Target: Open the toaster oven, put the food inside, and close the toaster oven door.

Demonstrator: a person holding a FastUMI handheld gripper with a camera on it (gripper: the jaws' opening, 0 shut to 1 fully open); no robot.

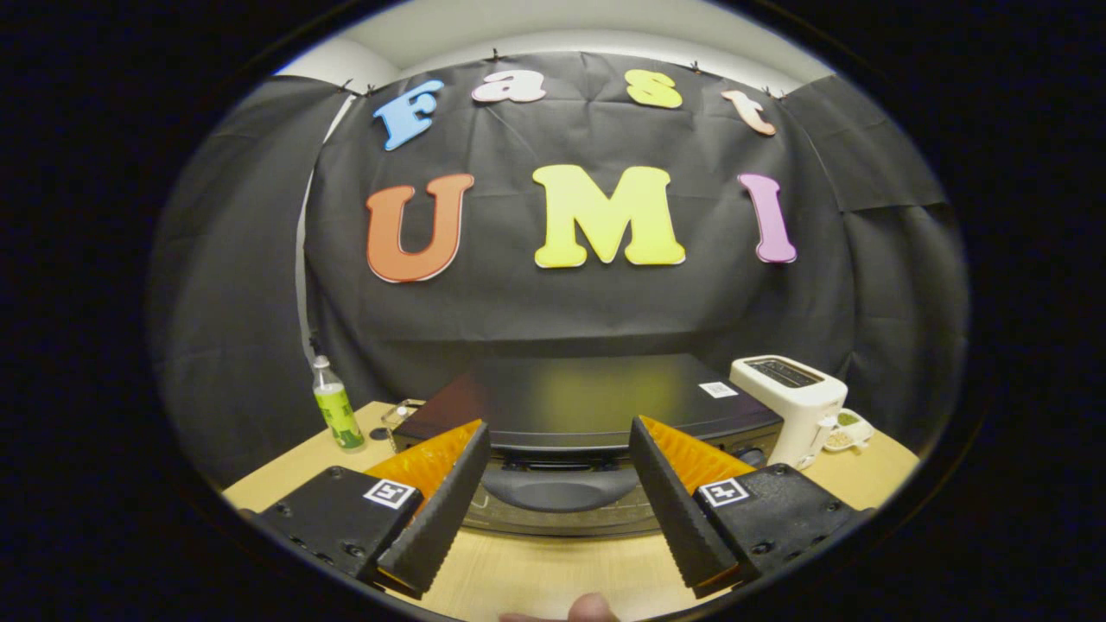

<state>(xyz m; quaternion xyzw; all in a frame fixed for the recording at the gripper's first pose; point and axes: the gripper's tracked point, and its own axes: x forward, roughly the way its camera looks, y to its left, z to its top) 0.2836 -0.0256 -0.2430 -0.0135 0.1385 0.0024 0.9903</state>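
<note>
Hand-held gripper (560,445) gaped wide, empty, straddling the toaster oven (596,406) door handle (560,491) at lower centre; oven front mostly hidden behind fingers.

toaster oven (596,402) mid table (536,574); bottle (337,406) left, toaster (795,402) right; claw (557,471) open in front.

Gripper (557,436) held wide open above the wooden table (553,574), fingers apart w/ nothing between them but the toaster oven (596,402) just ahead. Its door handle (557,492) sits between the fingertips, door partly down. Green bottle (337,413) to oven's left, white toaster (791,397) to its right.
</note>
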